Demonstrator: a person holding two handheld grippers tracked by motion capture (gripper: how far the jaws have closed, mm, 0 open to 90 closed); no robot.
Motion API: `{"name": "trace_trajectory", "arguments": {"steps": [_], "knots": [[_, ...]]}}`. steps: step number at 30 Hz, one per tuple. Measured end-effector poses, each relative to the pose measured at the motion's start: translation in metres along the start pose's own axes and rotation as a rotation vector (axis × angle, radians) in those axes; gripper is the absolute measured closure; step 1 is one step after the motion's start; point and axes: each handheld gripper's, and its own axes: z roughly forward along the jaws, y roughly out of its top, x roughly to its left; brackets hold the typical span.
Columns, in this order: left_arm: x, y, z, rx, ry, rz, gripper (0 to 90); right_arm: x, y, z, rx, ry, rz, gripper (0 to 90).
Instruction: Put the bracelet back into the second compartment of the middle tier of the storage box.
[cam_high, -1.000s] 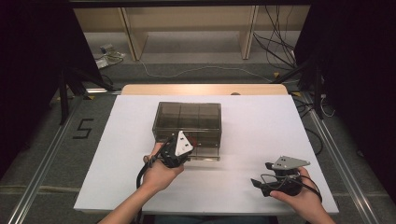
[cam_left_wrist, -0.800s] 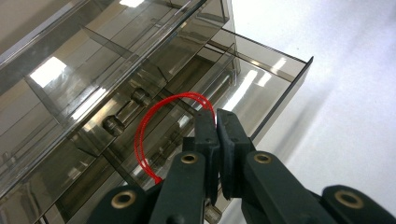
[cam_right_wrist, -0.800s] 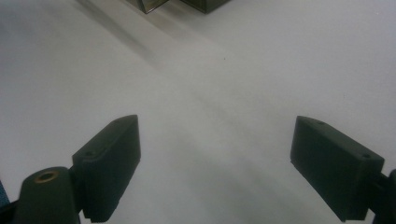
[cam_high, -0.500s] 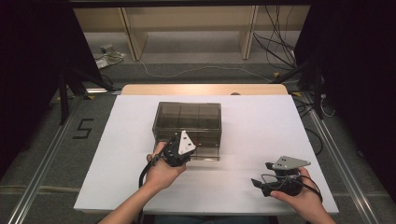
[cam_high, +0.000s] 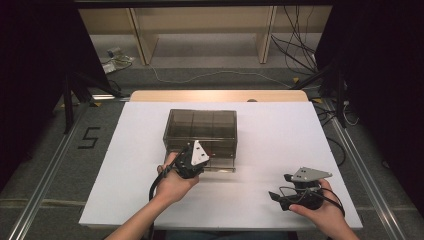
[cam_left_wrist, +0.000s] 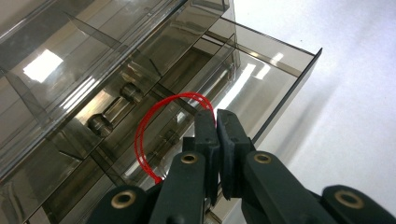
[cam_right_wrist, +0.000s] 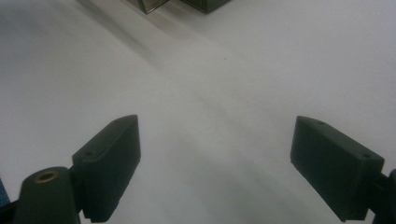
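Observation:
A smoky see-through drawer box stands mid-table, and one of its lower drawers is pulled out toward me. My left gripper is at the box's front, over that drawer. In the left gripper view its jaws are pressed together on a thin red loop, which arcs out to the left above the drawer compartments. My right gripper rests near the table's front right, away from the box. It stands open, with bare white table between its fingers.
The white table top has free room to the right and left of the box. A wooden strip borders the far edge. On the floor beyond lie cables and a shelf frame. The box's corner shows at the top of the right gripper view.

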Motion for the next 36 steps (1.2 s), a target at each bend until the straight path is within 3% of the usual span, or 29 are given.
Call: {"name": "trace_trajectory", "arguments": {"steps": [36], "knots": [[0.0050, -0.0053, 0.0050, 0.019, -0.012, -0.031, 87.5, -0.0005, -0.0002, -0.0003, 0.002, -0.001, -0.005, 16.7]]}}
